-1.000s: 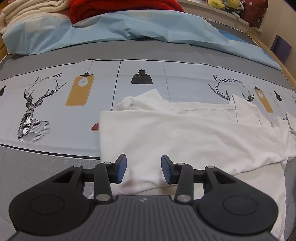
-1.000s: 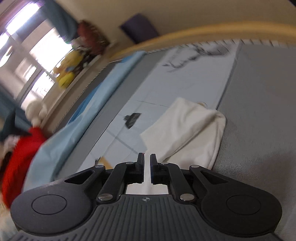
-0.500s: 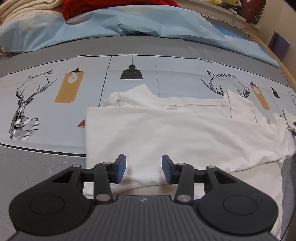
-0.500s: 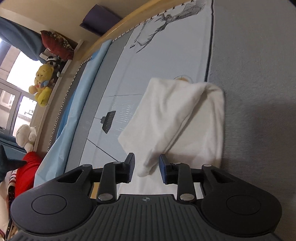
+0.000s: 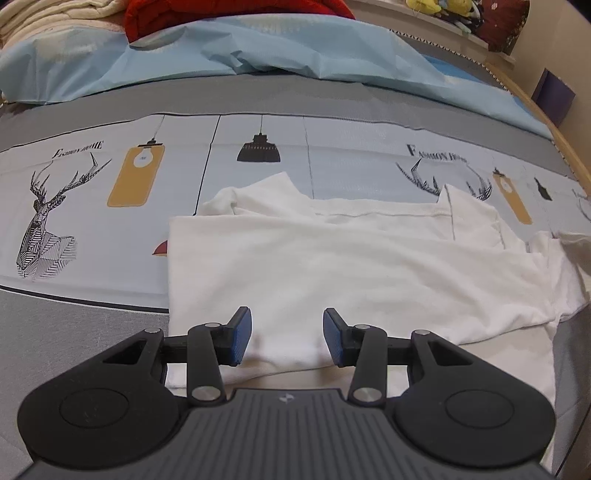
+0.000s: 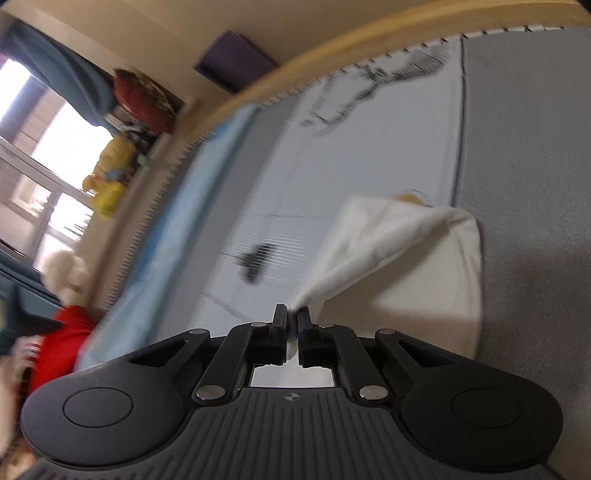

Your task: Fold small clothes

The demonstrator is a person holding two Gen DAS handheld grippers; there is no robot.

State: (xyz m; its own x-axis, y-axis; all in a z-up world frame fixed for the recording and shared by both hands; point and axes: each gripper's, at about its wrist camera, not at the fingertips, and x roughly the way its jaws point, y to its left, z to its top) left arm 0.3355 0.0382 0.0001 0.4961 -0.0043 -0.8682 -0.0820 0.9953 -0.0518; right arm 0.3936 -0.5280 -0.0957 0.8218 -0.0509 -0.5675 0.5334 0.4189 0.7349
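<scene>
While the white shirt (image 5: 332, 266) is lying spread on the printed bedsheet (image 5: 258, 155) of the bed, the left gripper (image 5: 287, 338) is hovering just over its near edge with the blue fingers (image 5: 240, 334) standing wide apart and holding nothing. The right gripper (image 6: 292, 325) is having its fingers together, clamped on a corner of the same white shirt (image 6: 406, 240), and this part is being lifted and stretched from the sheet. Behind the shirt a light blue blanket (image 5: 258, 48) and a red cloth (image 5: 229, 11) are lying. The right view is blurred.
</scene>
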